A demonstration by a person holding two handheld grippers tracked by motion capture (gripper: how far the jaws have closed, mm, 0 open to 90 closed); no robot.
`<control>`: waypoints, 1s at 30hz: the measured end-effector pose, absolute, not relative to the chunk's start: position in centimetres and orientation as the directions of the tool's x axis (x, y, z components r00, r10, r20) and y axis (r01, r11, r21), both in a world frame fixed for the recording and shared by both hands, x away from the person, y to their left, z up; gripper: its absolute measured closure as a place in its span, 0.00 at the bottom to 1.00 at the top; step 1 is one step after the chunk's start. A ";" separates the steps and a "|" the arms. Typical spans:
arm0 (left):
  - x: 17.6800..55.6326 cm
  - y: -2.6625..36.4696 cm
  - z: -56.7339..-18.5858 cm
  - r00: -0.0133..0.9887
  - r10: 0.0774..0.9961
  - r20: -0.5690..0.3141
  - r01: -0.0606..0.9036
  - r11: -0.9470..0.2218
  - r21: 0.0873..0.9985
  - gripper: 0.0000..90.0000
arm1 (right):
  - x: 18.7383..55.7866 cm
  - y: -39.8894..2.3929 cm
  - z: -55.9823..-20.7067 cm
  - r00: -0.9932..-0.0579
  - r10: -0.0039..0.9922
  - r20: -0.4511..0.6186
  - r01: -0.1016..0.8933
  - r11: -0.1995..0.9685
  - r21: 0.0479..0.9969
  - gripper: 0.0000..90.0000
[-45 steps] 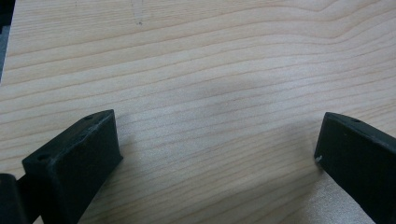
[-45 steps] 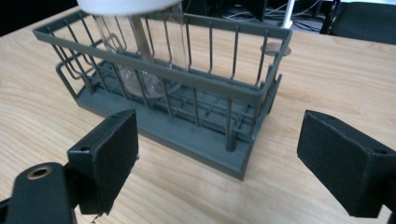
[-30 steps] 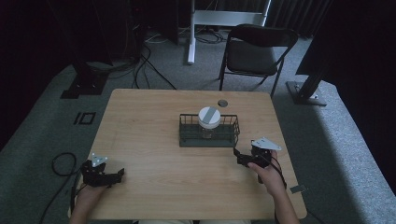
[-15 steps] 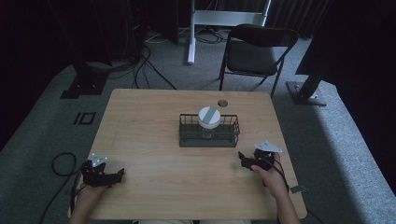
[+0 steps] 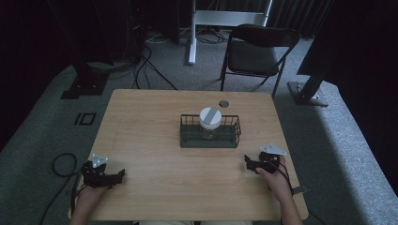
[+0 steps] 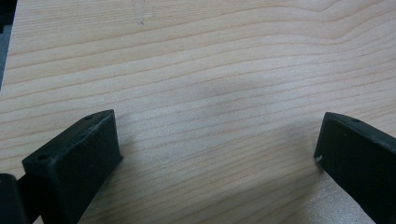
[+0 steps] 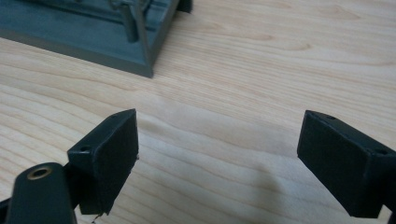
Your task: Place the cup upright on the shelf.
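Moved: right gripper (image 5: 252, 164) has drawn back from the wire basket (image 5: 210, 139) toward the table's near edge.
Unmoved: left gripper (image 5: 115, 176), resting low at the near left.
Jaws: both spread wide, empty.
Jar (image 5: 210, 123): upright inside the basket.
Meaning: probably placement finished, hands retiring.

Floor: grey carpet (image 5: 42, 136), black cables (image 5: 141, 65) trailing across it.
Furniture: black folding chair (image 5: 256, 54) beyond the wooden worktop (image 5: 141, 140); white stand (image 5: 192, 33) behind.
Surroundings: dark curtains (image 5: 47, 28).
Light: dim, brighter patch at right.
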State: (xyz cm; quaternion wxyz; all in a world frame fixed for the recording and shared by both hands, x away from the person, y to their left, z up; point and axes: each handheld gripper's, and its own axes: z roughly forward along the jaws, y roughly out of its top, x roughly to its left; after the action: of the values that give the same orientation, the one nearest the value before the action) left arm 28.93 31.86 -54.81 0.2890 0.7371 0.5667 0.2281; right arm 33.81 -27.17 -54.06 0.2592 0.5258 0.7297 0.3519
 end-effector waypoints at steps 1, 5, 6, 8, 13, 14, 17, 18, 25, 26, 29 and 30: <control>28.9 31.9 -54.8 0.254 0.967 0.009 0.703 -0.191 0.685 0.00 | 33.8 -27.3 -54.1 -0.311 0.951 -0.005 0.589 0.196 0.784 0.14; 28.9 31.9 -54.8 0.254 0.967 0.009 0.703 -0.191 0.685 0.00 | 33.8 -27.3 -54.2 -0.295 0.955 -0.011 0.596 0.193 0.780 0.14; 28.9 31.9 -54.8 0.254 0.967 0.009 0.703 -0.191 0.685 0.00 | 33.8 -27.4 -54.2 -0.290 0.957 -0.009 0.598 0.189 0.779 0.14; 28.9 31.9 -54.8 0.254 0.967 0.009 0.703 -0.190 0.685 0.00 | 33.8 -27.4 -54.4 -0.281 0.960 -0.012 0.606 0.188 0.773 0.14; 28.9 31.9 -54.8 0.253 0.967 0.009 0.704 -0.191 0.685 0.00 | 33.8 -27.6 -54.7 -0.260 0.966 -0.004 0.619 0.169 0.767 0.14; 28.9 31.9 -54.8 0.253 0.967 0.008 0.703 -0.190 0.685 0.00 | 33.9 -27.6 -54.7 -0.254 0.967 -0.002 0.621 0.165 0.766 0.14; 28.9 31.9 -54.8 0.253 0.967 0.008 0.703 -0.190 0.685 0.00 | 33.9 -27.7 -54.9 -0.233 0.972 -0.022 0.634 0.169 0.755 0.14; 28.9 31.9 -54.8 0.253 0.967 0.009 0.703 -0.190 0.685 0.00 | 33.9 -27.7 -54.9 -0.230 0.973 -0.021 0.638 0.167 0.752 0.14; 28.9 31.9 -54.8 0.253 0.967 0.009 0.703 -0.190 0.685 0.00 | 33.9 -28.0 -55.1 -0.203 0.979 -0.018 0.665 0.152 0.731 0.14; 28.9 31.9 -54.8 0.254 0.967 0.008 0.703 -0.190 0.685 0.00 | 34.0 -28.0 -55.1 -0.200 0.980 -0.010 0.669 0.144 0.729 0.14; 28.9 31.9 -54.8 0.253 0.967 0.009 0.703 -0.190 0.685 0.00 | 34.0 -28.2 -55.1 -0.193 0.981 0.013 0.679 0.124 0.724 0.13; 28.9 31.9 -54.8 0.254 0.967 0.009 0.703 -0.191 0.685 0.00 | 34.0 -28.2 -55.1 -0.195 0.981 0.013 0.678 0.125 0.724 0.13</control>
State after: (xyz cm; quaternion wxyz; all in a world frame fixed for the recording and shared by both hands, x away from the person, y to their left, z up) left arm 28.92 31.86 -54.81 0.2891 0.7370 0.5667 0.2282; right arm 34.03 -28.19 -55.10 0.2451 0.5850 0.7090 0.3083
